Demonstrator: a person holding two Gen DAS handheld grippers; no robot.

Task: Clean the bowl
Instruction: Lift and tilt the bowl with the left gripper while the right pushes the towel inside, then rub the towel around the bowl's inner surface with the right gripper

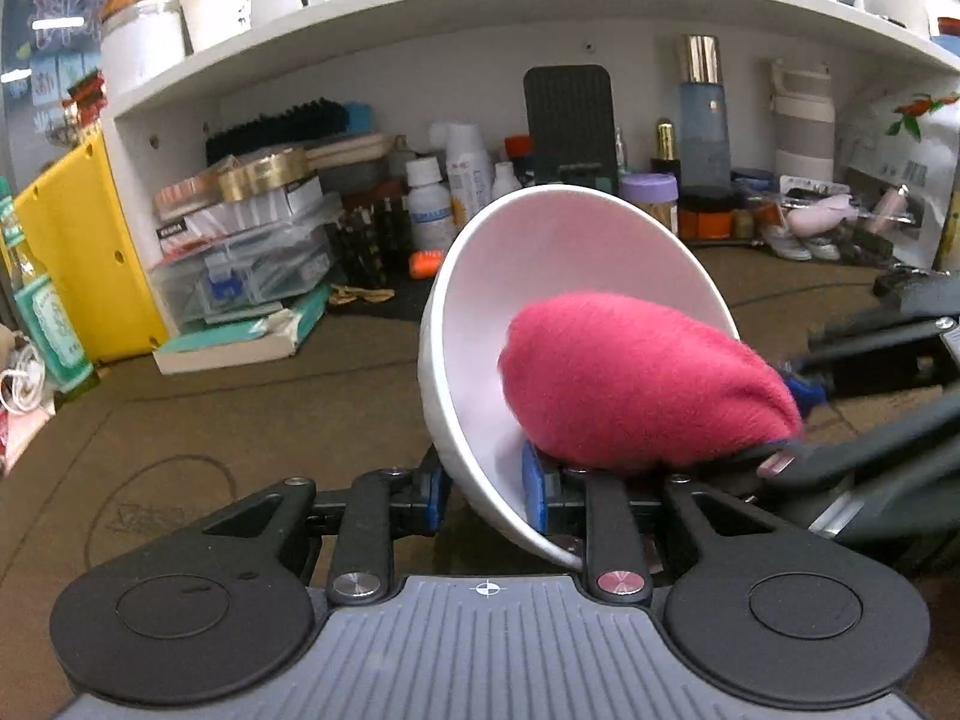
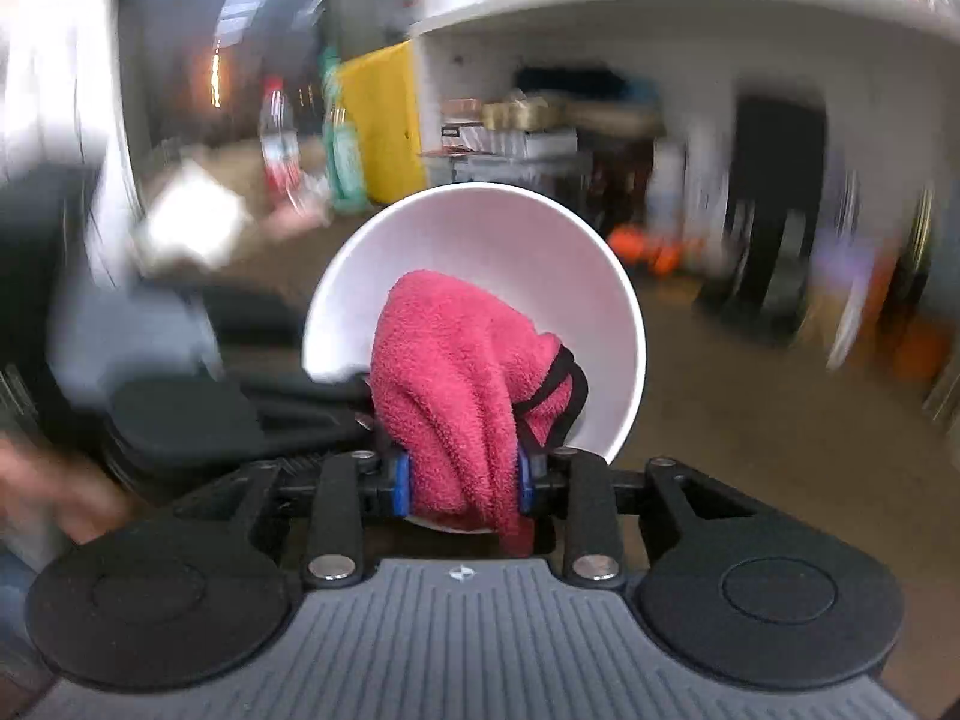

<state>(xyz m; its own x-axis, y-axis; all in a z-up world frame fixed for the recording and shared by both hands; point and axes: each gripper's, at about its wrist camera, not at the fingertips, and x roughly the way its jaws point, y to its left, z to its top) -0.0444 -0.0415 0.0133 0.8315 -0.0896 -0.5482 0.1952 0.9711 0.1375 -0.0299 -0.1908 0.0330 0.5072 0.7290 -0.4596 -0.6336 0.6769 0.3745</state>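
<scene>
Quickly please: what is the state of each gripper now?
Left gripper: shut on the rim of the tilted white round bowl.
Right gripper: shut on the bunched pink terry cloth.

One bowl, one cloth, two grippers showing

Two grippers are showing: the left gripper (image 1: pixel 486 489) and the right gripper (image 2: pixel 462 483). One white bowl (image 1: pixel 540 252) is showing, and one pink cloth (image 1: pixel 636 384) is sitting in it. On the shelf behind, two white-capped bottles (image 1: pixel 427 204) are standing side by side, one purple-lidded jar (image 1: pixel 651 198) is standing near one tall blue bottle (image 1: pixel 703 120) with a gold cap, and one yellow box (image 1: pixel 78 252) is leaning at the left.
</scene>
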